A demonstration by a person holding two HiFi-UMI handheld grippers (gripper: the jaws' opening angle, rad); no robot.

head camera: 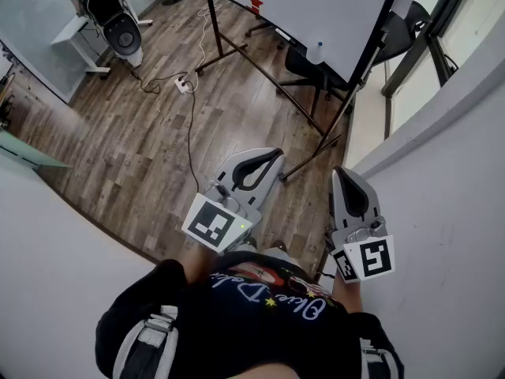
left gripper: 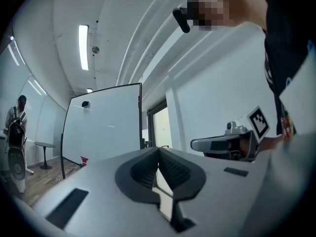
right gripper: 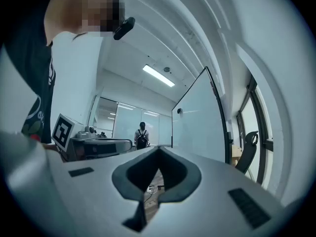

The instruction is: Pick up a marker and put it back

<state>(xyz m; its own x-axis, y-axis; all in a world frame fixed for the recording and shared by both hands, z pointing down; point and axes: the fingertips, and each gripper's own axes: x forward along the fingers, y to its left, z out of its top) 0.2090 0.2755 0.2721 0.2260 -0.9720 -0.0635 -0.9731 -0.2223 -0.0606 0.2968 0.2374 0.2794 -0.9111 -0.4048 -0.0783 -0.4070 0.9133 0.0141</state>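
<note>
While the left gripper [head camera: 271,156] and the right gripper [head camera: 342,174] hang level with jaws closed on nothing, no marker shows, though it is probably by the whiteboard [head camera: 316,6] ahead, and being likely light, stiff and slick, it is best pinched mid-barrel.

Brown wood-plank floor [head camera: 134,133], with a large white board on a black tubular stand [head camera: 316,6] along its far edge. A black office chair [head camera: 304,65] stands beside the stand's base, and a small red object [head camera: 256,5] sits near the board's lower edge. A white power strip [head camera: 184,86] lies mid-floor; a thin black cable [head camera: 190,140] runs from it toward the near edge. A rounded white-and-black machine [head camera: 118,22] occupies the far left corner. In the right gripper view, a person with a dark backpack [right gripper: 142,137] stands across the room under a long ceiling strip light [right gripper: 158,75].
</note>
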